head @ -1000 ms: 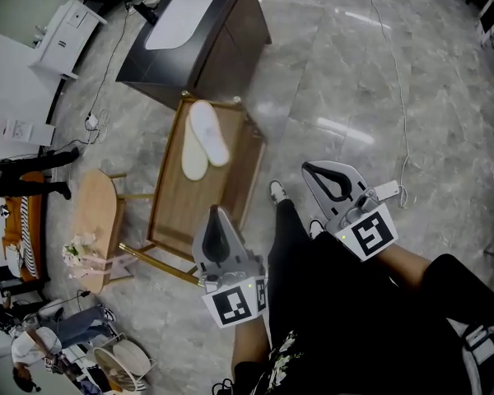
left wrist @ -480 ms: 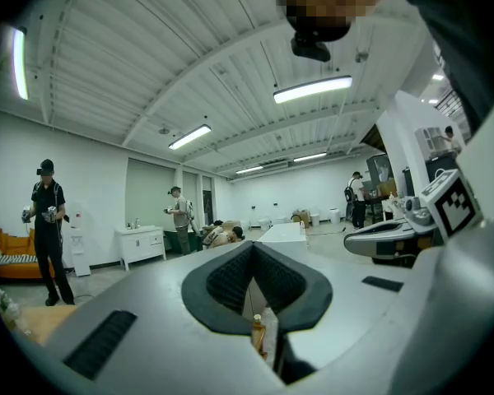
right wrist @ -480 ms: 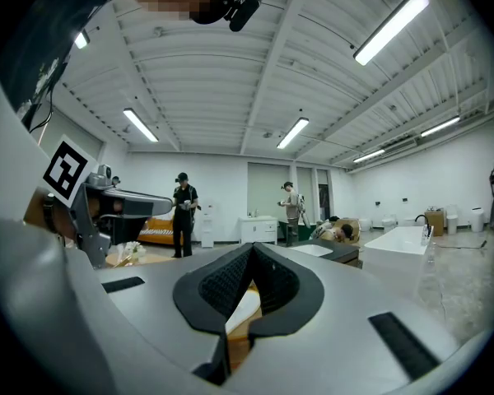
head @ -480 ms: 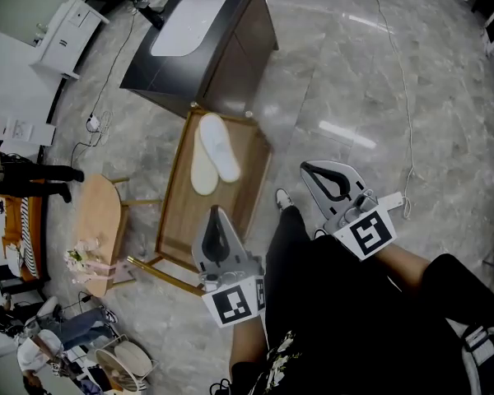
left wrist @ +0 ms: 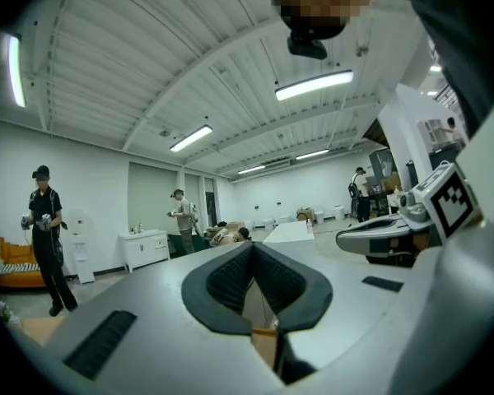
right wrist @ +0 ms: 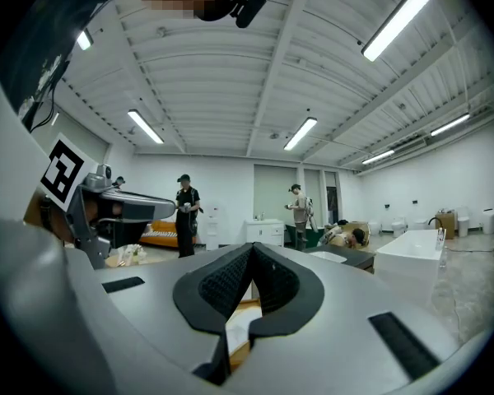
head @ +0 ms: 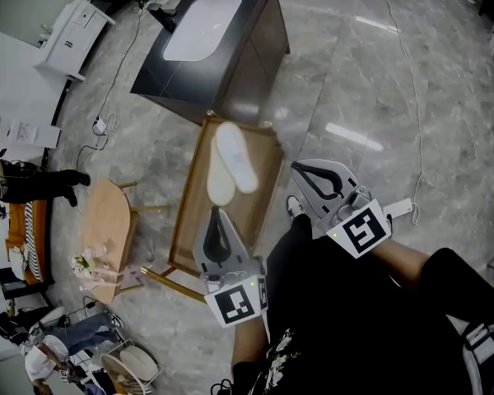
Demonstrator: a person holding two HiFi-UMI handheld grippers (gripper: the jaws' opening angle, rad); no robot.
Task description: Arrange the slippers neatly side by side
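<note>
Both hands hold their tools flat and level, pointing ahead. The left tool (head: 215,216) is squeezed shut with nothing in it. The right tool (head: 303,171) is squeezed shut too, and also holds nothing. The 2 white slippers (head: 235,156) lie on the wooden counter (head: 191,220), just ahead of the left tool and off to the left of the right tool. 1 slipper lies partly over the other, so they are not side by side. A dark cabinet (head: 239,64) stands past the counter. Compared with 1 second ago, the counter and slippers sit nearer to both tools, and the right tool's tip is now close to the counter's edge.
</note>
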